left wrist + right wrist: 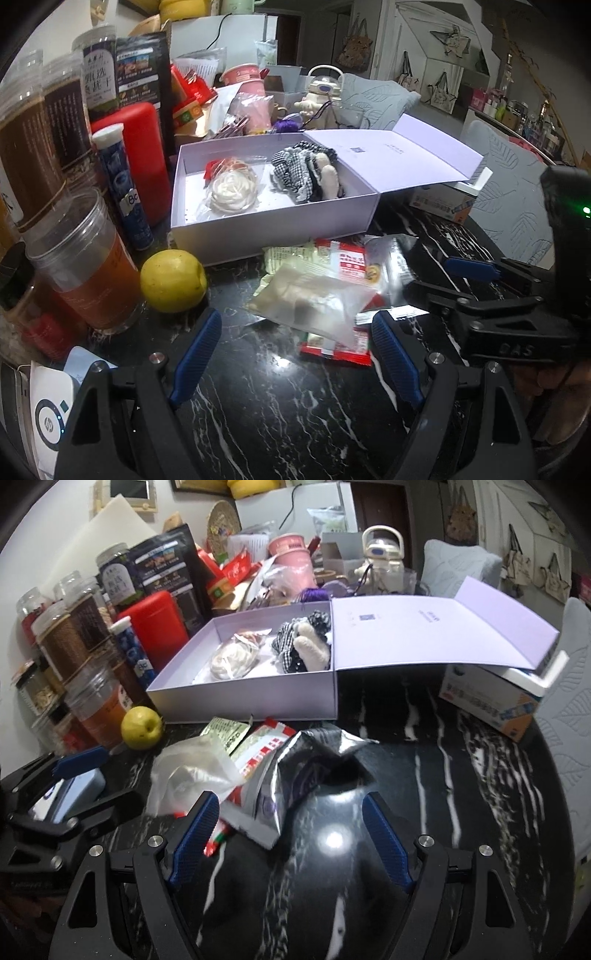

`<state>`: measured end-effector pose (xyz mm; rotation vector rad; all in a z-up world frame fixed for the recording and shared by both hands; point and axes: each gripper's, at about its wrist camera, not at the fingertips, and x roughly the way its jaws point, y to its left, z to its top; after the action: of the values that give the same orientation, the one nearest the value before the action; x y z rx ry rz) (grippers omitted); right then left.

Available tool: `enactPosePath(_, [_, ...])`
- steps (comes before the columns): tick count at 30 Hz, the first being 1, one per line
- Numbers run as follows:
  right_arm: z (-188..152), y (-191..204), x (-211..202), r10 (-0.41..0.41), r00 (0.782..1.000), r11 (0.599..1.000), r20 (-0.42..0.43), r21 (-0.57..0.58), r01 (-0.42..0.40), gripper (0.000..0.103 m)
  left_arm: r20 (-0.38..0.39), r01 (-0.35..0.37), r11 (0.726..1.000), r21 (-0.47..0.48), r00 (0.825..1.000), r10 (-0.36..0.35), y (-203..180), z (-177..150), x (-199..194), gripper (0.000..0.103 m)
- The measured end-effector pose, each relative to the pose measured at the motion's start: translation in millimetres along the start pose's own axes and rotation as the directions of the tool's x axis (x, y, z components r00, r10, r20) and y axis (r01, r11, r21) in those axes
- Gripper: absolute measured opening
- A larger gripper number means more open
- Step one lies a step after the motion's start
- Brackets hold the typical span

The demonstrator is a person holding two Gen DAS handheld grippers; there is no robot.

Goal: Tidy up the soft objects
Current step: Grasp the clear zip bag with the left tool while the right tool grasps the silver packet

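Note:
An open lilac box [258,236] [243,698] stands on the black marble table. Inside it lie a bagged white knit flower [232,190] [234,659] and a black-and-white checked plush doll [306,170] [306,642]. In front of the box lies a clear plastic bag with something pale in it [314,299] [192,771], on red-and-white snack packets [343,266] [266,749], beside a silver foil bag [306,775] [388,258]. My left gripper [295,354] is open, just short of the clear bag. My right gripper [288,834] is open at the foil bag's near edge.
A yellow apple [173,280] [142,727], jars [85,266], a blue tube [125,192] and a red container [147,155] crowd the left. A tissue box [495,701] sits right under the box lid [443,631]. Clutter fills the back.

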<state>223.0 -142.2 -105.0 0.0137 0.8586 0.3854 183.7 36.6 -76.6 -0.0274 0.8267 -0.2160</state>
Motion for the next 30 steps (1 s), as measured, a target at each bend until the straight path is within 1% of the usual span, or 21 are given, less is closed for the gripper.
enactPosePath(4, [8.5, -3.5, 26.0, 0.033, 0.998, 0.999, -0.058, 0.019, -0.032, 0.081, -0.021, 0.022, 0.999, -0.029, 1.0, -0.023, 6.6, 2.4, 11.0, 0.084])
enactPosePath(9, [14.2, -13.8, 43.2, 0.05, 0.995, 0.997, -0.085, 0.059, -0.045, 0.081, -0.034, 0.05, 0.998, -0.036, 0.998, -0.052, 6.9, 8.0, 21.7, 0.084])
enactPosePath(12, [15.5, -19.7, 48.6, 0.062, 0.994, 0.996, -0.09, 0.073, -0.055, 0.075, -0.056, 0.079, 0.997, -0.025, 0.995, -0.08, 3.1, 12.5, 30.2, 0.084])
enactPosePath(15, [14.7, -23.7, 51.8, 0.103, 0.99, 0.992, -0.095, 0.079, -0.095, 0.06, -0.073, 0.082, 0.996, -0.016, 0.994, -0.083, -0.4, 15.7, 39.2, 0.084])
enactPosePath(16, [14.3, -24.6, 51.4, 0.109, 0.99, 0.992, -0.092, 0.074, -0.102, 0.053, -0.076, 0.077, 0.997, -0.009, 0.994, -0.078, -1.4, 16.4, 41.0, 0.084])
enactPosePath(17, [14.6, -24.6, 51.2, 0.115, 0.989, 0.992, -0.09, 0.068, -0.109, 0.047, -0.079, 0.071, 0.997, -0.002, 0.994, -0.071, -2.3, 17.4, 43.0, 0.084])
enactPosePath(21, [11.3, -26.6, 47.1, 0.124, 0.988, 0.992, -0.086, 0.036, -0.122, 0.043, -0.102, 0.074, 0.997, 0.025, 0.992, -0.071, -4.8, 21.7, 52.9, 0.084])
enactPosePath(24, [8.0, -31.9, 42.2, 0.123, 0.989, 0.992, -0.083, 0.03, -0.121, 0.042, -0.126, 0.079, 0.996, 0.041, 0.989, -0.073, -6.4, 22.6, 63.2, 0.084])
enactPosePath(27, [5.4, -37.9, 37.4, 0.126, 0.989, 0.992, -0.084, 0.035, -0.123, 0.042, -0.176, 0.093, 0.995, 0.031, 0.981, -0.087, -5.5, 20.6, 77.9, 0.084])
enactPosePath(30, [1.7, -42.2, 33.3, 0.118, 0.989, 0.993, -0.087, 0.031, -0.116, 0.04, -0.203, 0.092, 0.996, 0.017, 0.975, -0.087, -5.5, 17.6, 87.1, 0.084])
